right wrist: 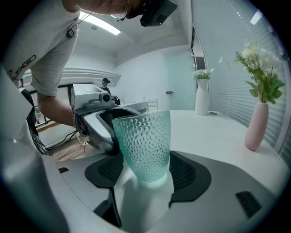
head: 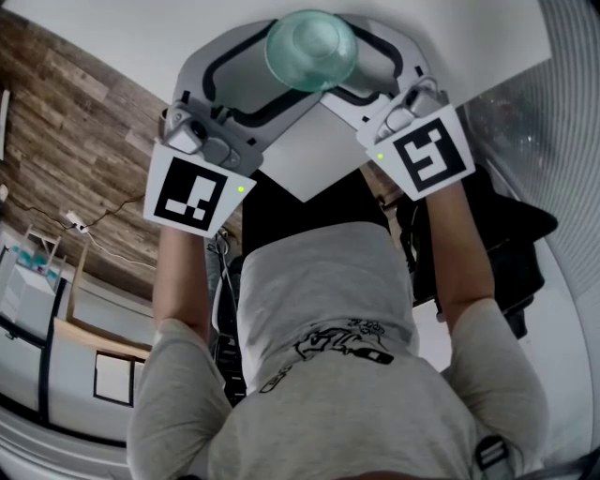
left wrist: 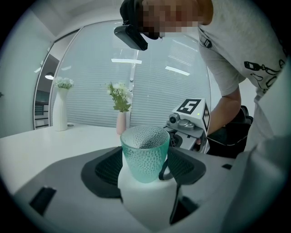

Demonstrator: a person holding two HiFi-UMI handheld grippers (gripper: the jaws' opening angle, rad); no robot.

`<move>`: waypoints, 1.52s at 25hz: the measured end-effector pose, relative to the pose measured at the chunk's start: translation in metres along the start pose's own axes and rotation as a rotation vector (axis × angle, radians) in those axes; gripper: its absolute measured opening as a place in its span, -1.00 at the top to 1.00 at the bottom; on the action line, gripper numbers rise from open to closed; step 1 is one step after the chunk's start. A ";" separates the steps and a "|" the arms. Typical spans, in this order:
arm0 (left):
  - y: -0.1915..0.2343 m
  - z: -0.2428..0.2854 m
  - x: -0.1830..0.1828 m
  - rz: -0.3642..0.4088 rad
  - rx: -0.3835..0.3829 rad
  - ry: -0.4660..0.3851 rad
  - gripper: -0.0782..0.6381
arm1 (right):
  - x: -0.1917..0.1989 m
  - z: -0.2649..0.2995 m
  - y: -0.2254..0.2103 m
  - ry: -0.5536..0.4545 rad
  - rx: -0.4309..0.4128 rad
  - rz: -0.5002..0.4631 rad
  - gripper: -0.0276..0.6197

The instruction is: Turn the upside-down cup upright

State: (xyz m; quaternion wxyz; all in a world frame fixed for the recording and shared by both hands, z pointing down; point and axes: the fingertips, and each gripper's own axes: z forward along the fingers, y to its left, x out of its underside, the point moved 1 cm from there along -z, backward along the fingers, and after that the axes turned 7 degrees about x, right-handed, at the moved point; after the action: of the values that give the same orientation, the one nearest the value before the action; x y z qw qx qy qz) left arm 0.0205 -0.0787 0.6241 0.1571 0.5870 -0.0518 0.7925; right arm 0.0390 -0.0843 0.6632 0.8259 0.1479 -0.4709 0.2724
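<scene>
The cup (left wrist: 144, 154) stands mouth-up on the worktop (left wrist: 45, 145). The left tongs (left wrist: 145, 168) and right tongs (right wrist: 146, 175) flank the cup, both open and gripping nothing; the turning looks done.

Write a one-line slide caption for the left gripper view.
Upright teal dimpled cup on the white table, between the open jaws of the left gripper.

Teal translucent cup (head: 311, 47) between jaws of left gripper (head: 253, 75) and right gripper (head: 373, 66), which face each other over white table (head: 187, 28). Whether pads touch cup unclear from above. Marker cube (head: 190, 192) at rear of left gripper, second cube (head: 429, 153) at rear of right. Behind grippers: bare forearms, grey shirt (head: 319, 309). Wood floor (head: 66, 122) outboard of left gripper.
</scene>
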 end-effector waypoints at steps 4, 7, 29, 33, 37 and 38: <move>-0.001 0.002 -0.001 0.014 -0.001 0.010 -0.08 | 0.001 0.000 0.000 -0.010 -0.007 0.013 -0.12; 0.001 0.003 -0.002 0.026 0.002 0.013 -0.08 | 0.001 0.001 -0.001 -0.013 -0.011 0.012 -0.12; -0.007 0.012 -0.010 0.053 0.003 0.039 -0.09 | 0.002 -0.011 -0.006 0.013 0.004 -0.014 -0.13; -0.010 0.008 -0.015 0.054 -0.005 0.049 -0.11 | 0.001 -0.020 -0.008 0.026 0.016 -0.022 -0.13; -0.005 -0.007 -0.020 0.037 -0.022 0.057 -0.13 | -0.010 -0.026 -0.010 0.031 0.031 -0.028 -0.13; -0.004 -0.012 -0.023 0.034 -0.027 0.056 -0.13 | -0.013 -0.028 -0.011 0.032 0.035 -0.032 -0.13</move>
State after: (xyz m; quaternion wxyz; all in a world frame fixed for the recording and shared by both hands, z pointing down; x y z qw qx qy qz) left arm 0.0174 -0.0758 0.5980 0.1528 0.5615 -0.0679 0.8104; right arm 0.0598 -0.0837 0.6376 0.8349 0.1654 -0.4502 0.2698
